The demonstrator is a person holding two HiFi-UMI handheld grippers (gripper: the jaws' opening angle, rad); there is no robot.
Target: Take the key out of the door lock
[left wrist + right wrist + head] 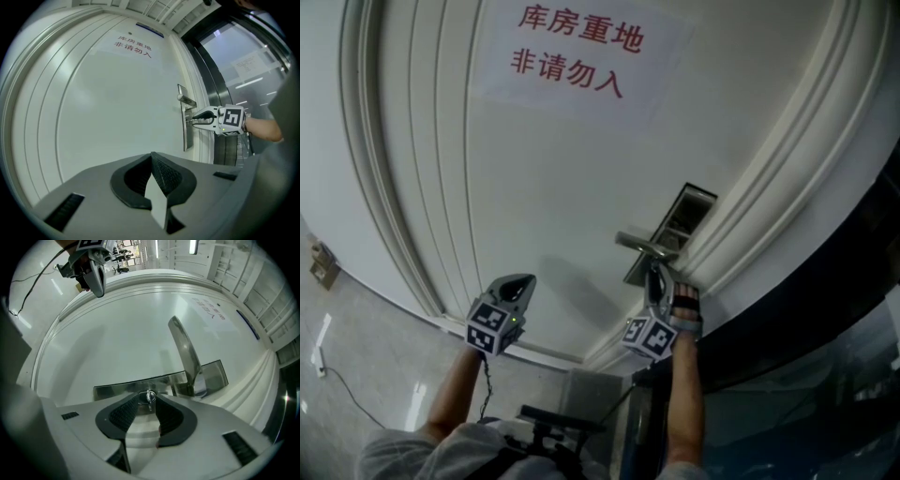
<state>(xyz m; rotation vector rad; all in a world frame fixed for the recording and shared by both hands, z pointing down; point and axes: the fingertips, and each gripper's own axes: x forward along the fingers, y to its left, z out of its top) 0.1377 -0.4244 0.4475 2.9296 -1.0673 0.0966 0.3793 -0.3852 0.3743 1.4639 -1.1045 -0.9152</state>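
The key (150, 397) sits in the keyhole of the lock plate (117, 389), a long strip of bright metal fixed on the white door (534, 169). The head of the key stands out from the plate toward the camera.

The right gripper (149, 404) points straight at the lock plate. Its jaws are wide apart, with one dark pad on each side of the key head. The pads seem not to press on the key, although this spot is close to the camera and rather dark, so this gripper has hold of nothing. The lever handle (185, 350) comes out of the same lock plate, just beside the key, and is also of bright metal.

The left gripper (152, 155) is well apart from the lock plate, in front of the plain middle panel of the door. Its jaws are together, the tips touch, and nothing is between them.

Higher on the door than the lock plate hangs a paper notice (577, 52) with two lines of red characters. On the side of the lock plate away from the left gripper runs the moulded door frame (787, 159), and past it is a dark glass wall (825, 309). Lower than the lock plate, under the door, lies a pale shiny floor (375, 356).
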